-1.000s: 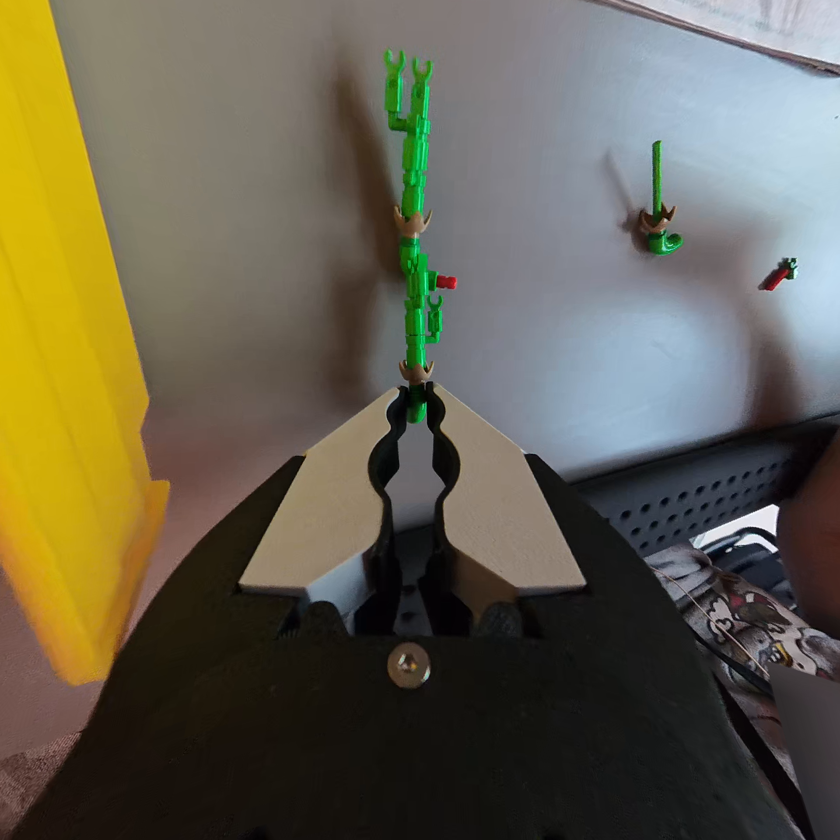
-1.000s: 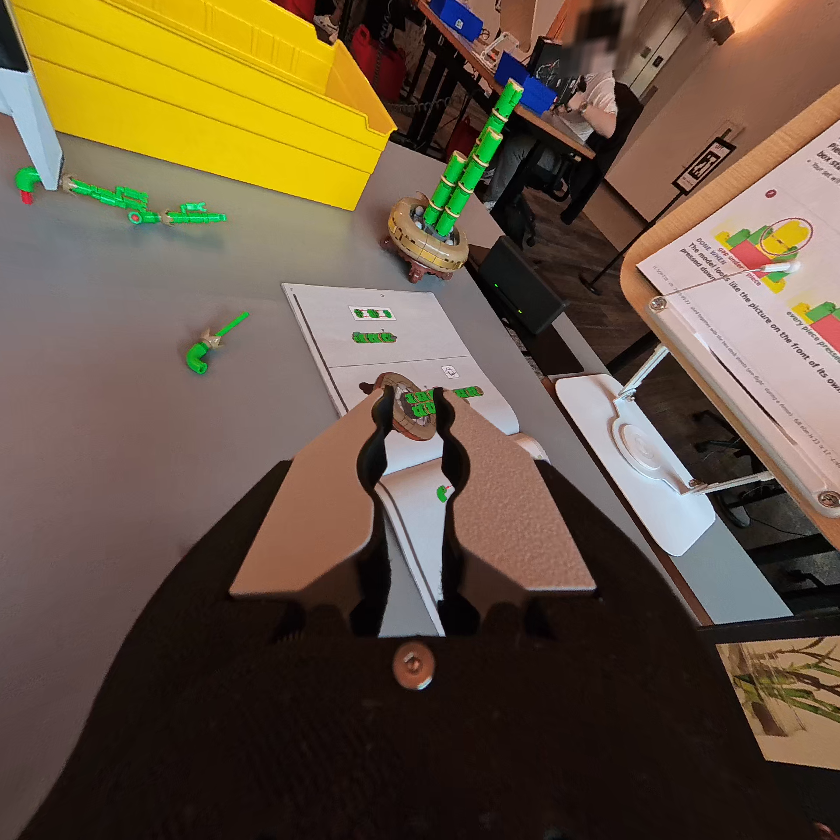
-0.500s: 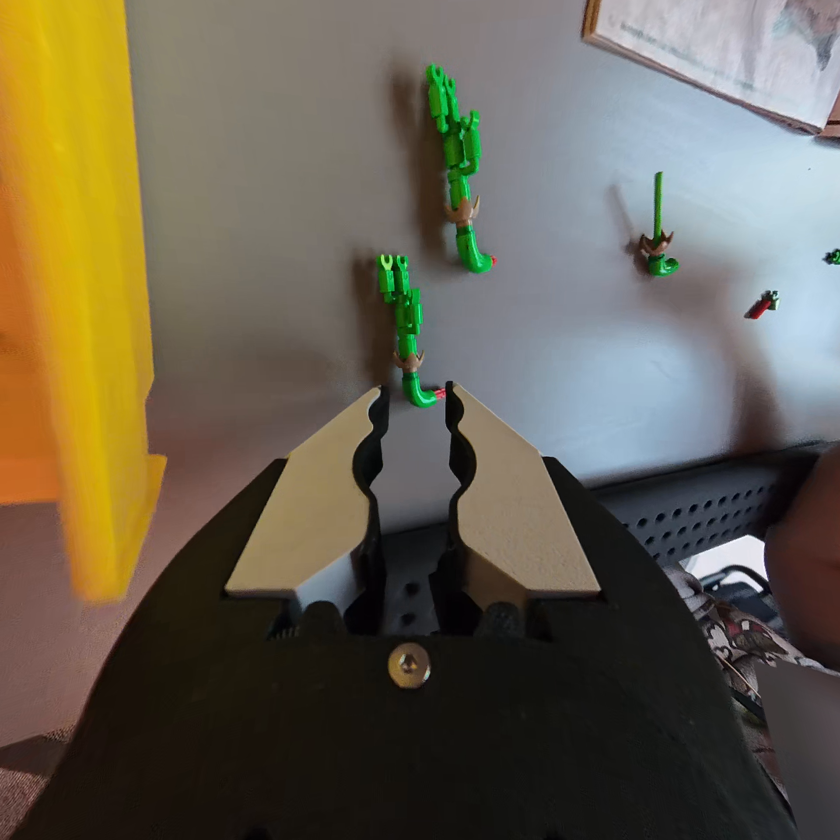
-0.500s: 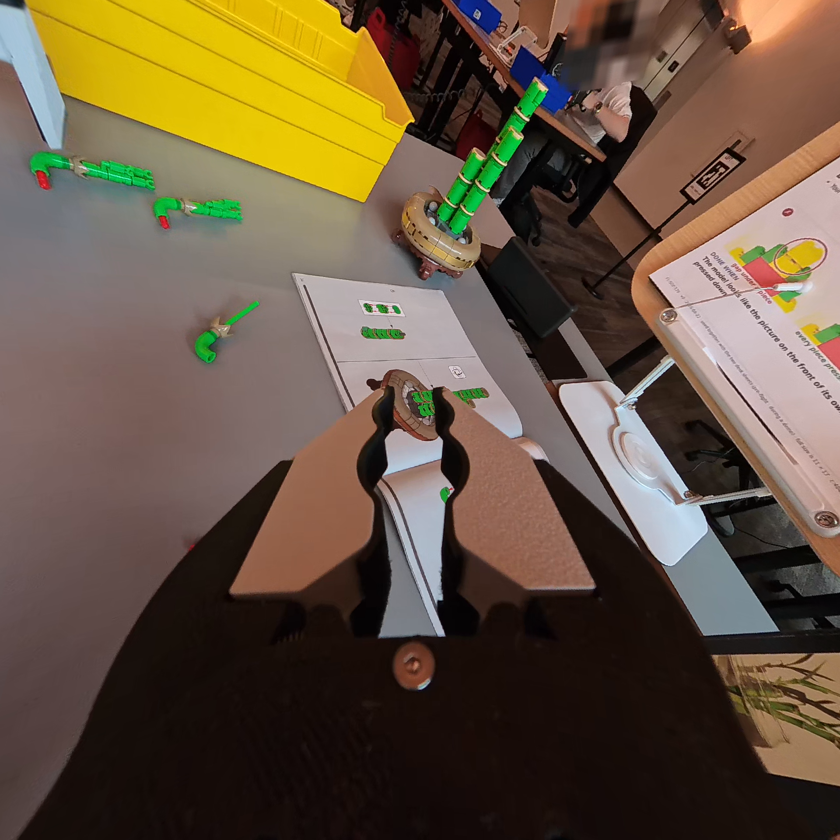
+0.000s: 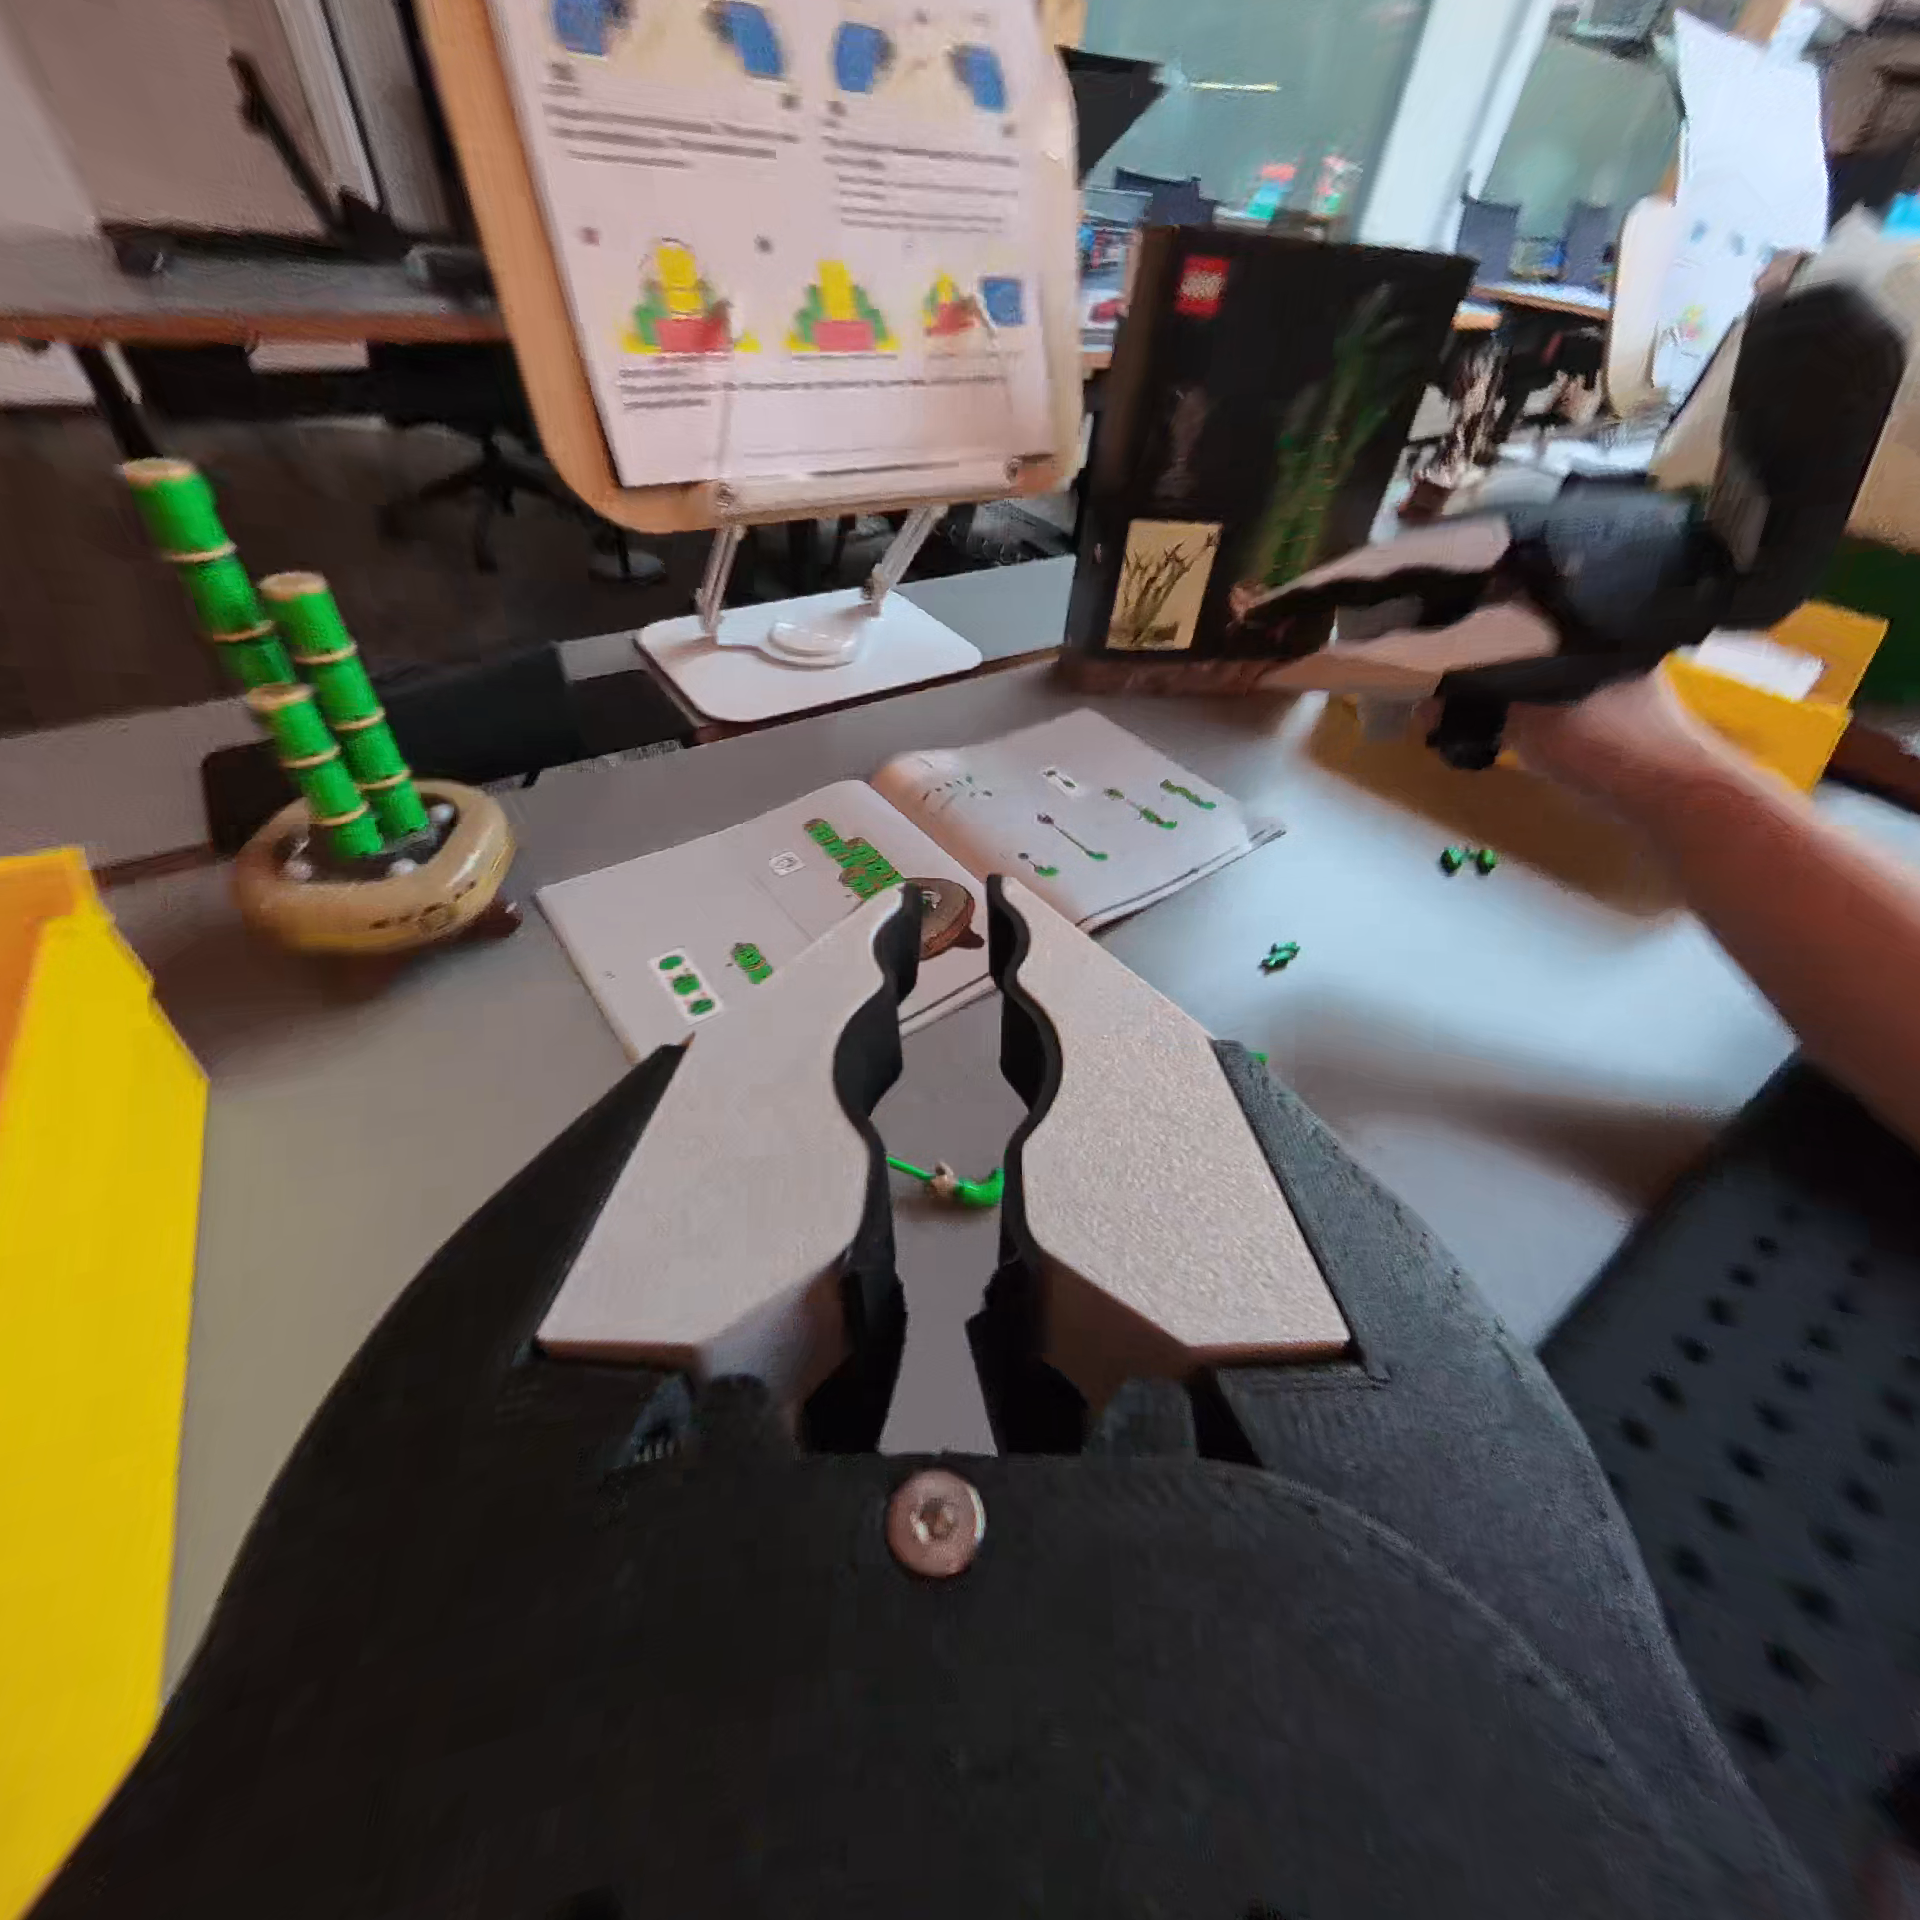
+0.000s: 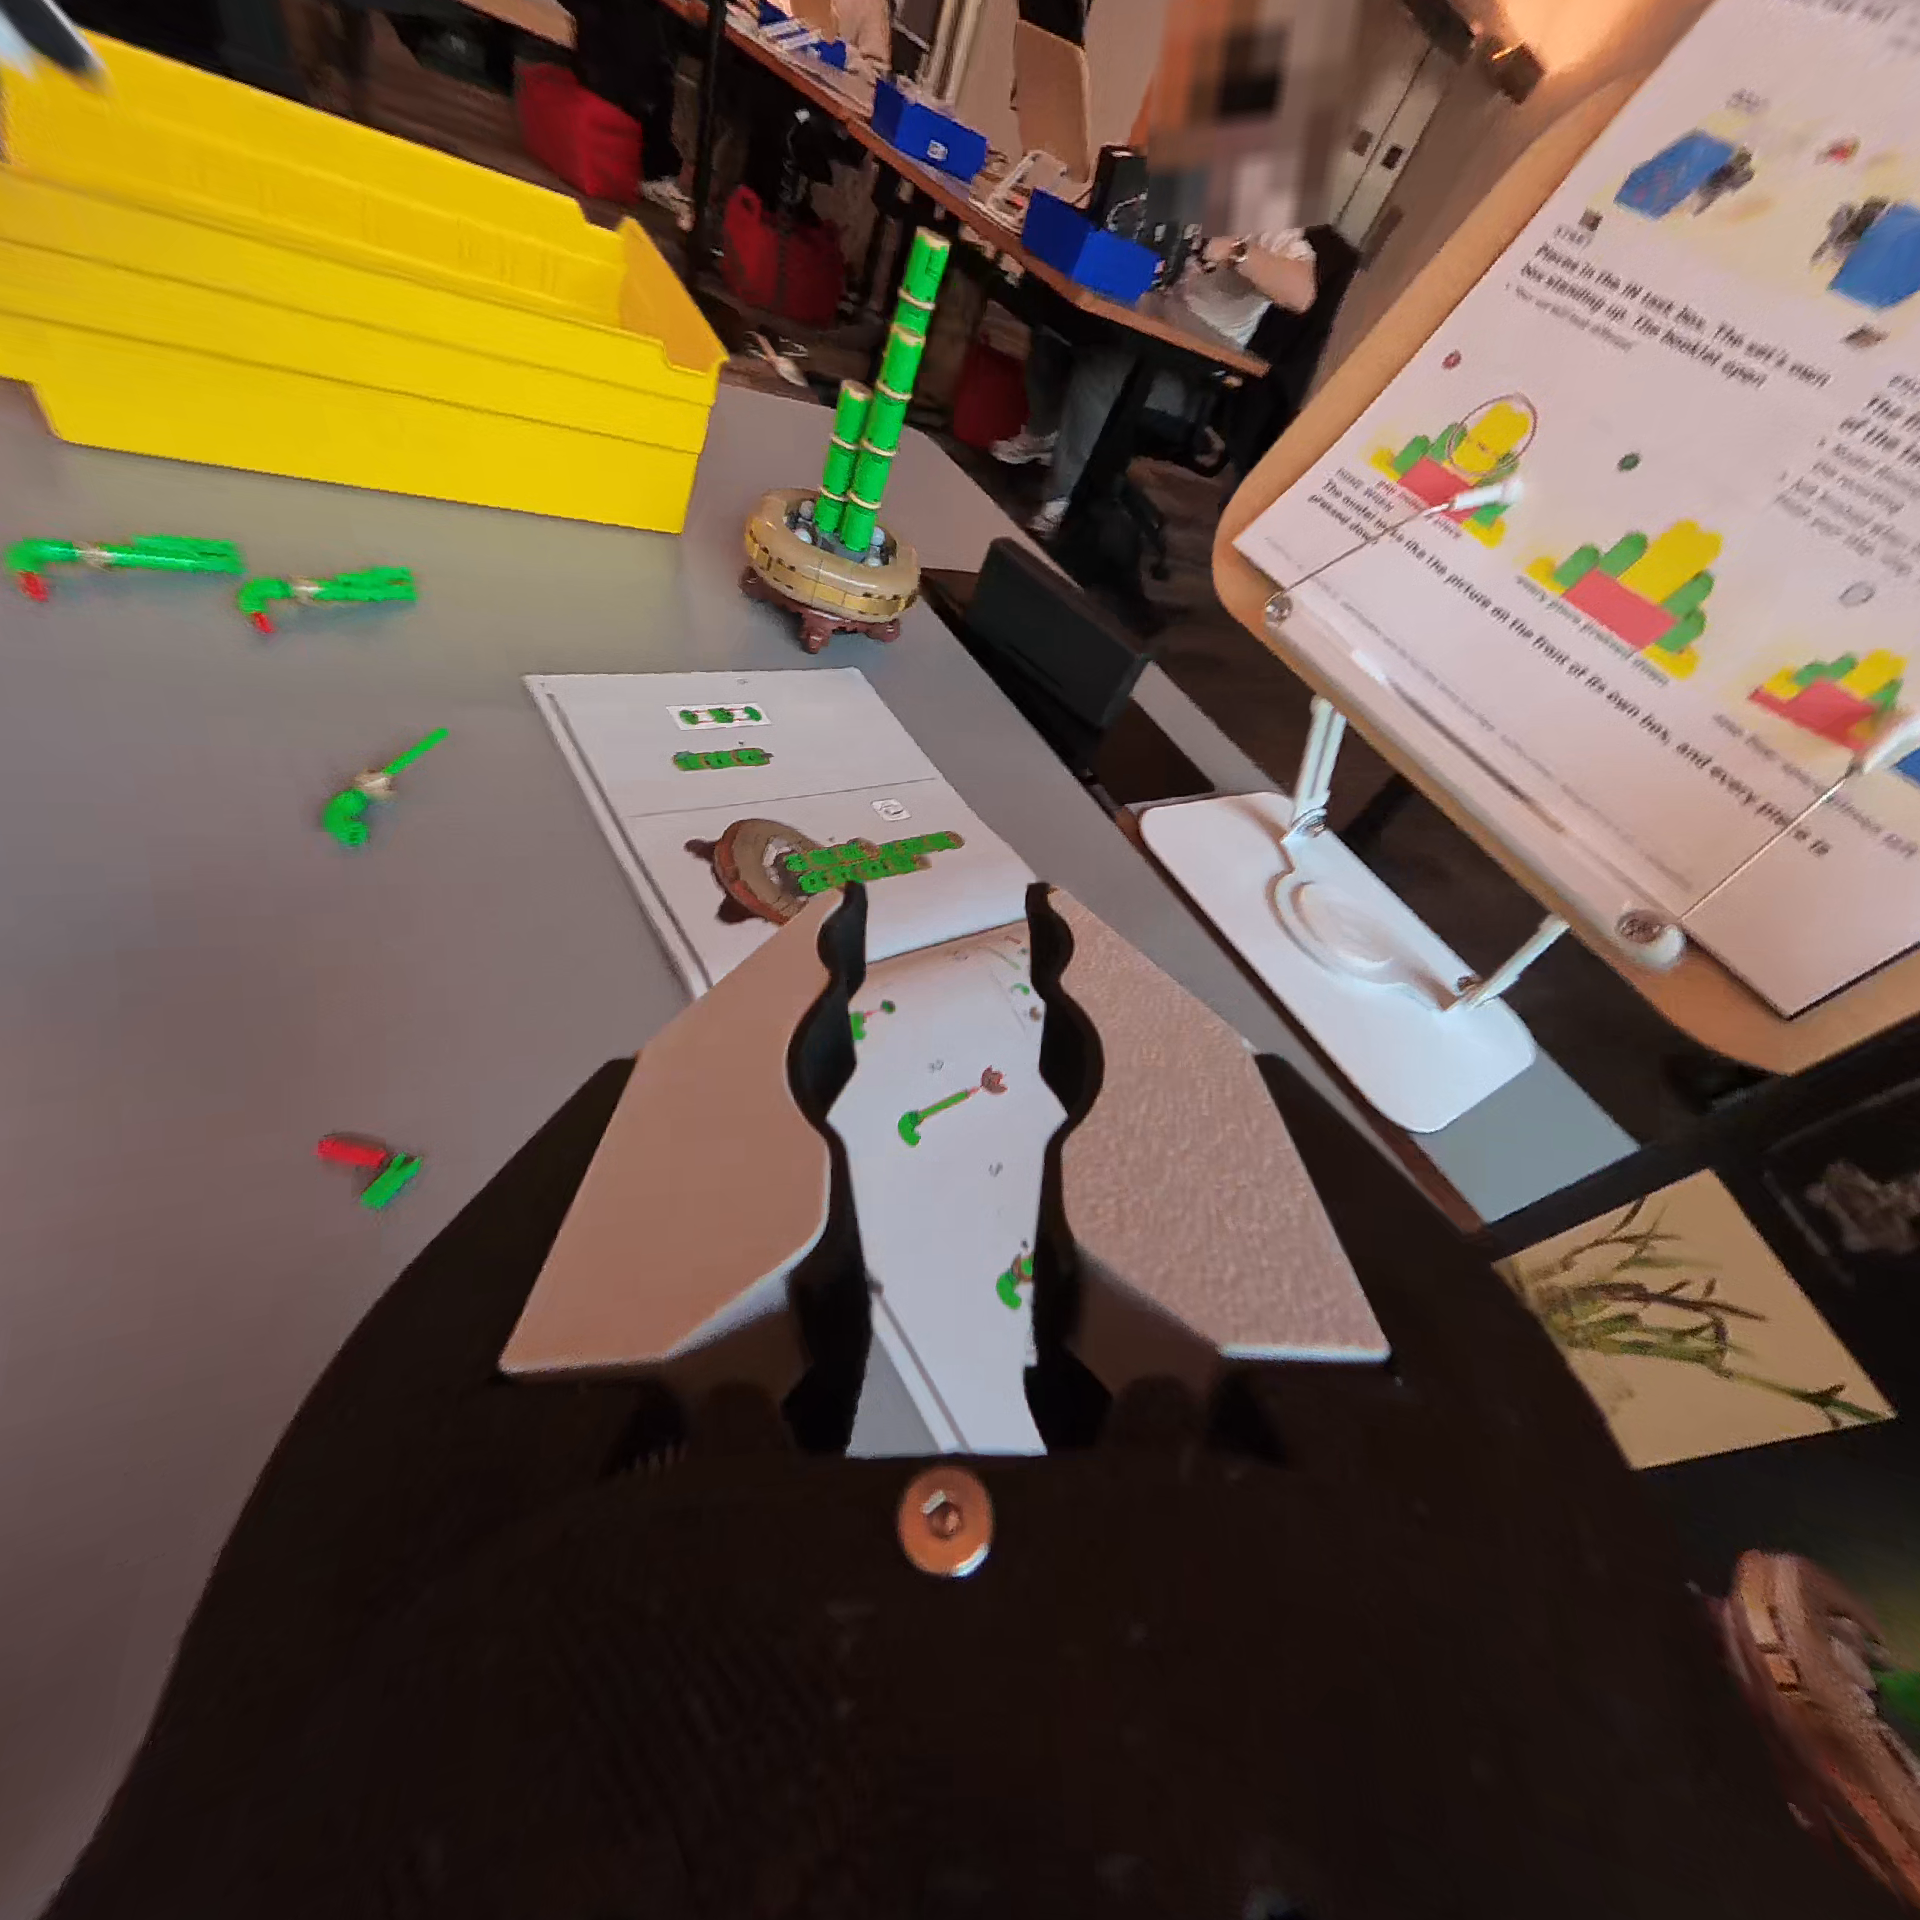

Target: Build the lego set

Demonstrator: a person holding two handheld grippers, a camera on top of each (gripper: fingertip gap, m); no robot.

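The bamboo model (image 5: 343,769) has green stalks standing in a tan pot (image 6: 831,571) at the table's far side. Two green branch pieces (image 6: 125,556) (image 6: 327,592) lie near the yellow bins. A small green stem with an elbow (image 6: 374,790) lies left of the open instruction booklet (image 6: 779,769); the same stem shows low between the fingers in the left wrist view (image 5: 945,1184). A red and green piece (image 6: 369,1164) lies nearer. My left gripper (image 5: 951,894) is open and empty above the table. My right gripper (image 6: 945,904) is open and empty over the booklet, and it also shows in the left wrist view (image 5: 1403,613).
Stacked yellow bins (image 6: 343,343) stand at the far left, and one bin edge (image 5: 73,1143) is close on the left. A white stand (image 6: 1340,935) holds an instruction sheet (image 5: 800,239). The set's dark box (image 5: 1247,468) stands behind the booklet. Small green bits (image 5: 1465,857) lie on the table. There is about 25 centimeters between the tips of the two grippers. The right gripper is farther from the bamboo model (image 5: 343,769), some 35 centimeters, than the left, some 30 centimeters. The right camera catches it too, in the right wrist view (image 6: 850,473).
My left gripper let go of the long green branch, which now lies as two pieces, then swung up to face across the table. My right gripper opened wider and shifted forward.
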